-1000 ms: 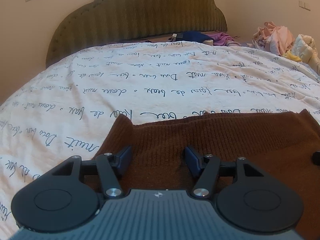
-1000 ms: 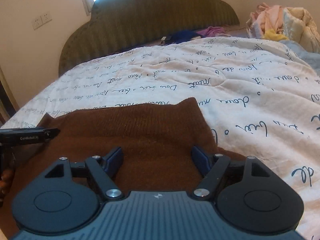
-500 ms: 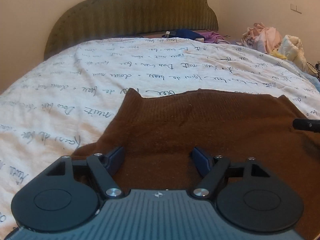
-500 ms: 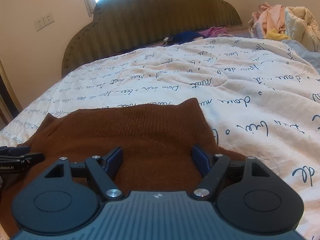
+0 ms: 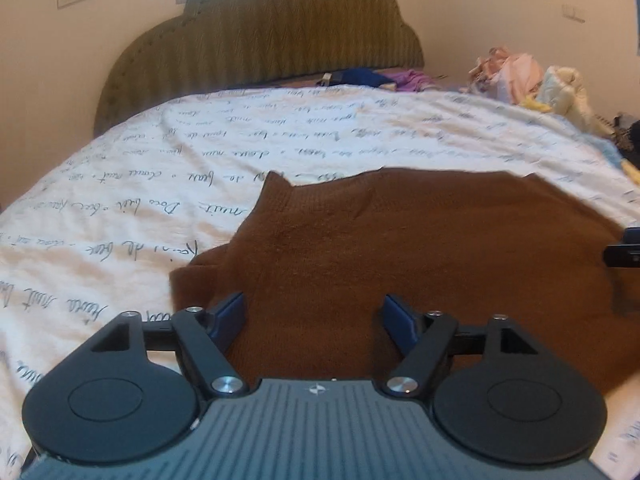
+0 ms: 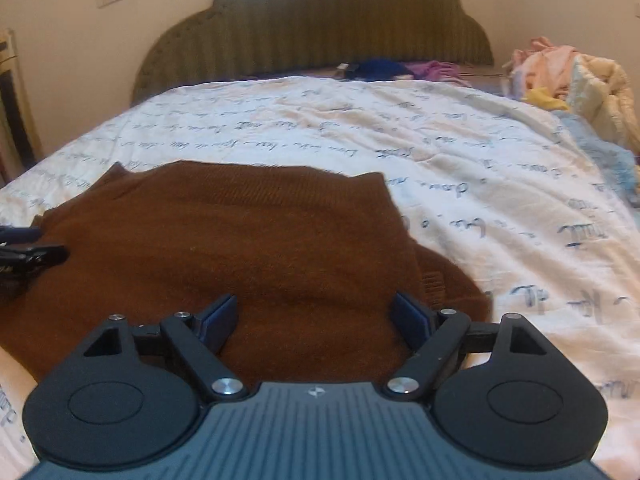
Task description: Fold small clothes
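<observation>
A brown knitted sweater [image 5: 420, 248] lies flat on the bed, with a folded-under part showing at its near left edge. My left gripper [image 5: 313, 304] hovers open over the sweater's near left part, and nothing is between its blue pads. In the right wrist view the same sweater [image 6: 240, 240] fills the near left. My right gripper [image 6: 314, 304] hangs over its near right part. Its jaws are opening and nothing is pressed between them. A ribbed cuff [image 6: 434, 280] sticks out just right of the right pad.
The white bedspread [image 5: 200, 168] with dark script covers the bed. An olive padded headboard [image 5: 280, 32] stands at the far end, with blue and purple garments [image 5: 372, 77] below it. A pile of pale clothes [image 5: 524, 76] sits at the far right.
Both grippers have drawn back toward the near edge, so more of the sweater shows. The left gripper's jaws spread wider, then held. The right gripper's jaws have widened in the last half second.
</observation>
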